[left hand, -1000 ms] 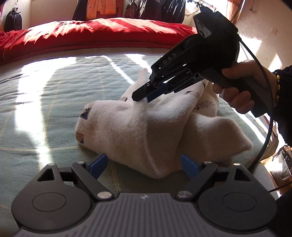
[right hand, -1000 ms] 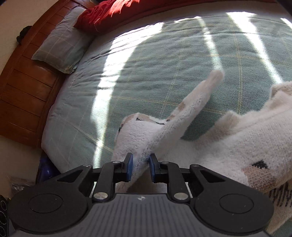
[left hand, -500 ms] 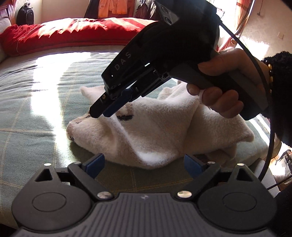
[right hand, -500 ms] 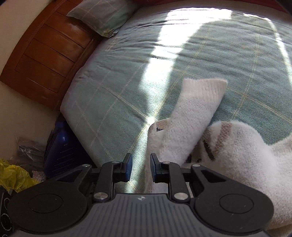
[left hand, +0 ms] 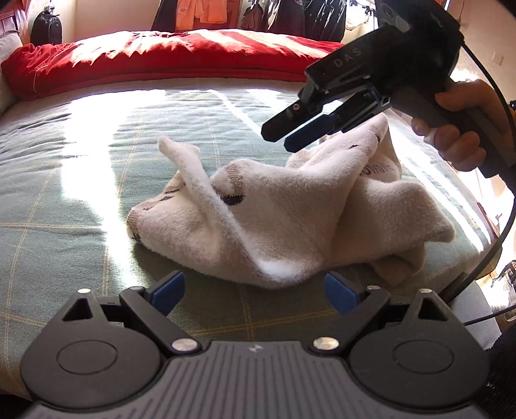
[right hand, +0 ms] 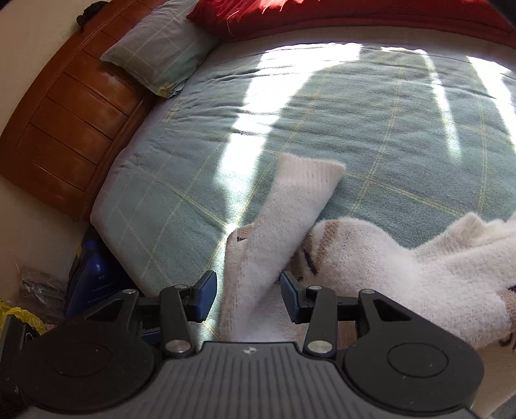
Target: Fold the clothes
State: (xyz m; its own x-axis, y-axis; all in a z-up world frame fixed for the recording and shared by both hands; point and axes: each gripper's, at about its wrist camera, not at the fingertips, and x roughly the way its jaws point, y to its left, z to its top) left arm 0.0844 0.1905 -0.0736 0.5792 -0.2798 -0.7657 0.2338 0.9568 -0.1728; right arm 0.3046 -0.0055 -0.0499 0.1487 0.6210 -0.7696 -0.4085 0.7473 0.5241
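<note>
A cream fuzzy sweater (left hand: 290, 225) with brown and black marks lies crumpled on the green checked bedspread (left hand: 80, 199). One sleeve (left hand: 193, 174) sticks up and out to the left; it also shows in the right wrist view (right hand: 290, 209). My left gripper (left hand: 254, 290) is open, low at the sweater's near edge, touching nothing. My right gripper (right hand: 248, 295) is open, its fingers either side of the sleeve base without gripping it. In the left wrist view the right gripper (left hand: 283, 138) hovers above the sweater's right part.
A red duvet (left hand: 161, 61) lies along the far side of the bed. A pillow (right hand: 161, 54) and wooden headboard (right hand: 64, 122) are at the left. A blue object (right hand: 93, 277) sits on the floor by the bed edge. Clothes hang behind (left hand: 258, 16).
My right gripper has opened and let go of the sleeve, then drawn back up to the right. The sleeve has dropped to the left. The left gripper stays open.
</note>
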